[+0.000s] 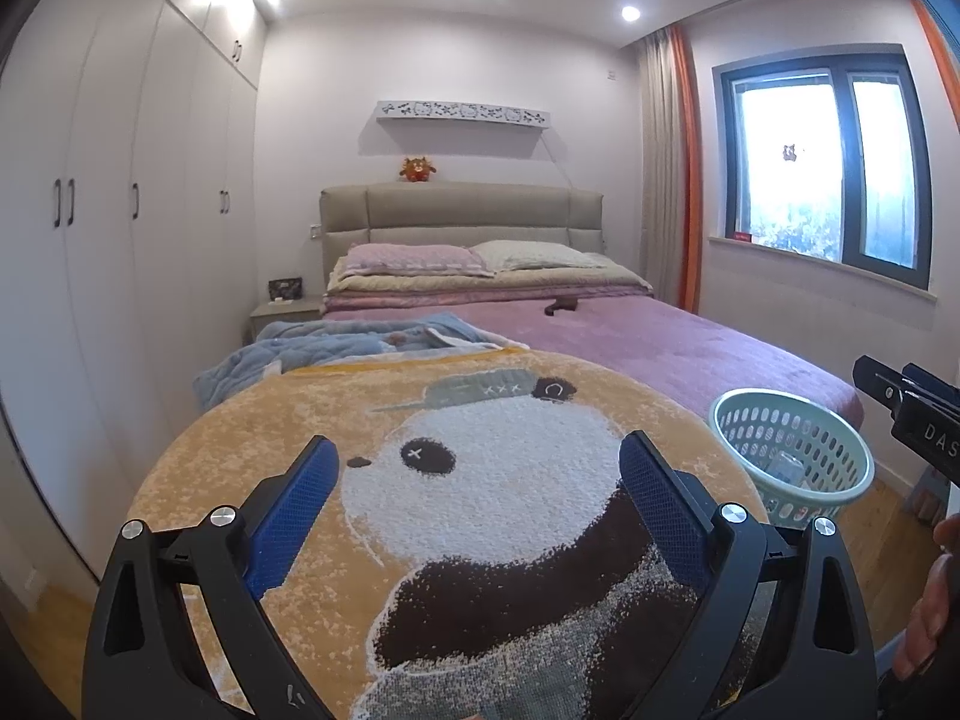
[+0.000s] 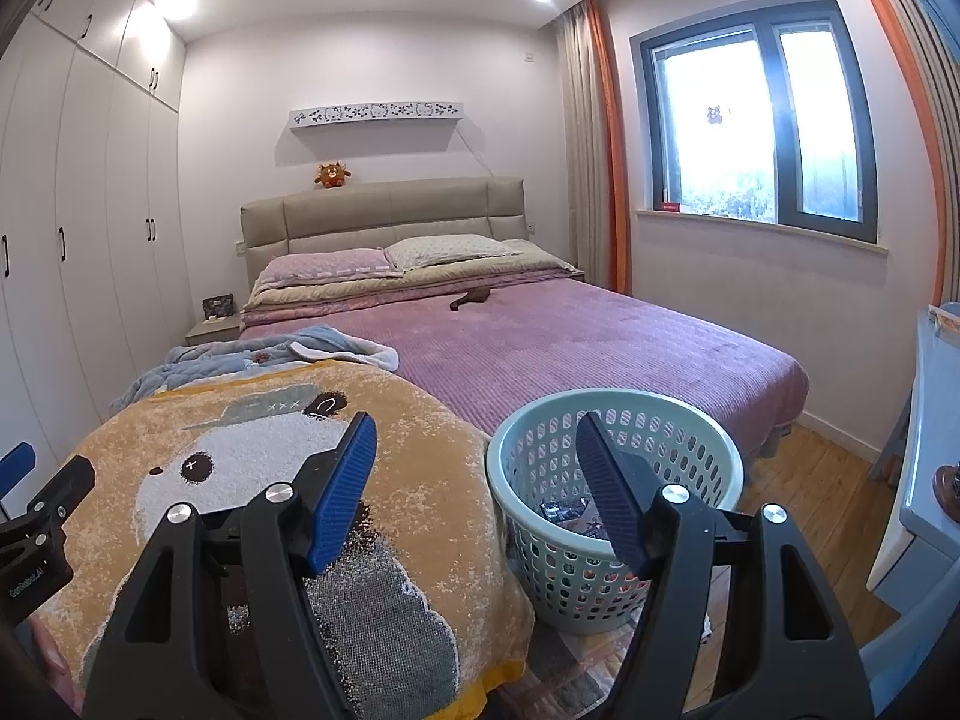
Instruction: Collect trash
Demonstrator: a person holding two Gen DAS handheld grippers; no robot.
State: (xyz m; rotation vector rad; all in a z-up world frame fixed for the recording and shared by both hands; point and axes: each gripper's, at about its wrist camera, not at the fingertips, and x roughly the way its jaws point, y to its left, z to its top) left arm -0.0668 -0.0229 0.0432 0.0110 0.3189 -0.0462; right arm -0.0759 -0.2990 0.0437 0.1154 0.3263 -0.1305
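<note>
At the foot of the bed (image 2: 588,348), lot as follows. Right wrist view only: pale green perforated basket (image 2: 618,420) shown whole, standing on the floor just beside the orange panda blanket (image 2: 252,468), with dark wrappers (image 2: 567,510) lying in its bottom (print too small to read). Same view, at 3 o'clock, a pale blue cabinet edge (image 2: 924,480). Left wrist view only: basket (image 1: 792,450) pushed to 3 o'clock and partly cut by the frame of the other tool, contents blurred; panda blanket (image 1: 480,480) fills the middle.

Both views: a small brown object on the pink bedspread near 12 o'clock, a blue quilt (image 2: 252,354) bunched beyond the blanket, a plush toy (image 2: 332,174) on the headboard.

Left gripper (image 1: 480,474): held over the blanket, pointing slightly downward, jaws spread wide, nothing between them. Right gripper (image 2: 474,462): same slight downward tilt, jaws parted and holding nothing, its right finger overlapping the basket's rim in the picture. A hand (image 1: 936,600) shows at 4 o'clock, left view.
</note>
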